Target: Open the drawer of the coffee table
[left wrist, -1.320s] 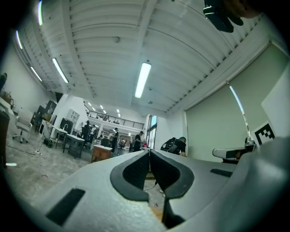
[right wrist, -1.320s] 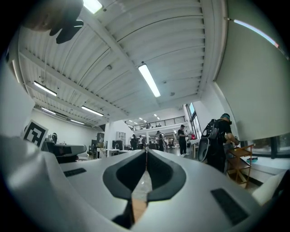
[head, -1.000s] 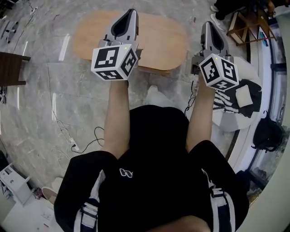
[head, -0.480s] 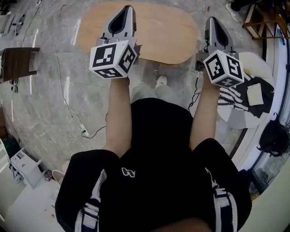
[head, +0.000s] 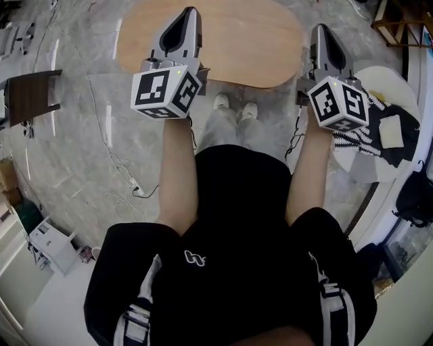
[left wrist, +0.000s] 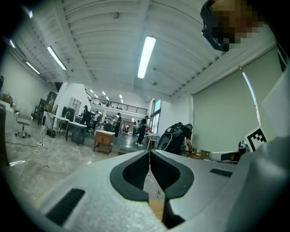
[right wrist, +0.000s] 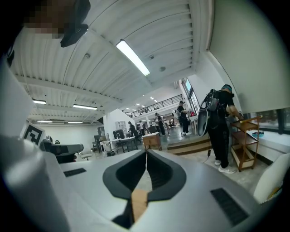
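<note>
Left gripper (head: 189, 15) over the coffee table (head: 237, 40), right gripper (head: 319, 31) beside it

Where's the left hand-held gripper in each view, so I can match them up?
Head view: left hand-held gripper upper left of centre, overlapping the table.
Left gripper view: the gripper fills the bottom, jaws shut.
Right gripper view: far left, seen side-on.
Shared landmark: wooden cabinet, far ahead in both gripper views.
</note>
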Motion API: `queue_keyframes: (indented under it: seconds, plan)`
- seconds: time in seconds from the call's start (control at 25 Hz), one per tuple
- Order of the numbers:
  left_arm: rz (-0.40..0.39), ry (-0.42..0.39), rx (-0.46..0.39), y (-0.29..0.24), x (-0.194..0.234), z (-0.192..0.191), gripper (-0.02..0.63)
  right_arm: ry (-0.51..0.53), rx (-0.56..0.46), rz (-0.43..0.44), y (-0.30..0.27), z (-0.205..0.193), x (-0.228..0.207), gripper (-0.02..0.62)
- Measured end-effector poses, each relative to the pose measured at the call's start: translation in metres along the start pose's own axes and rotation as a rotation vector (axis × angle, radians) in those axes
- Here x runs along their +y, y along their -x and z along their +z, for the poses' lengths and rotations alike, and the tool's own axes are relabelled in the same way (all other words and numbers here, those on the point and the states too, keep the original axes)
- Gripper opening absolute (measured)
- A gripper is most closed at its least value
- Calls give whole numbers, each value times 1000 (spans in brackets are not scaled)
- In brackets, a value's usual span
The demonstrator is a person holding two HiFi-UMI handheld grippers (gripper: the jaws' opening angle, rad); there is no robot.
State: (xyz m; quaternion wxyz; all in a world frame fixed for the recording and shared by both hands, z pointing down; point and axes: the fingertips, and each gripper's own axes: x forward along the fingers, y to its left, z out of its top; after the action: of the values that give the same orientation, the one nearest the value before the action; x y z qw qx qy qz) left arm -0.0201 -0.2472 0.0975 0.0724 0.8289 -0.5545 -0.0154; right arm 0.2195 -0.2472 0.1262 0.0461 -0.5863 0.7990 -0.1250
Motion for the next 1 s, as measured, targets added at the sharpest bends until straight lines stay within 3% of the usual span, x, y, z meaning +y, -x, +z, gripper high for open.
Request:
queue_keyframes:
  seconds: [0.36,1.0]
  plan:
    - [57,-19,135,-7,53,-54,12,-24,90,-45,-11,-55,-7,12]
    - [35,65,413,15,121,-216,12,-48,348,-73,-32,-212,9,12]
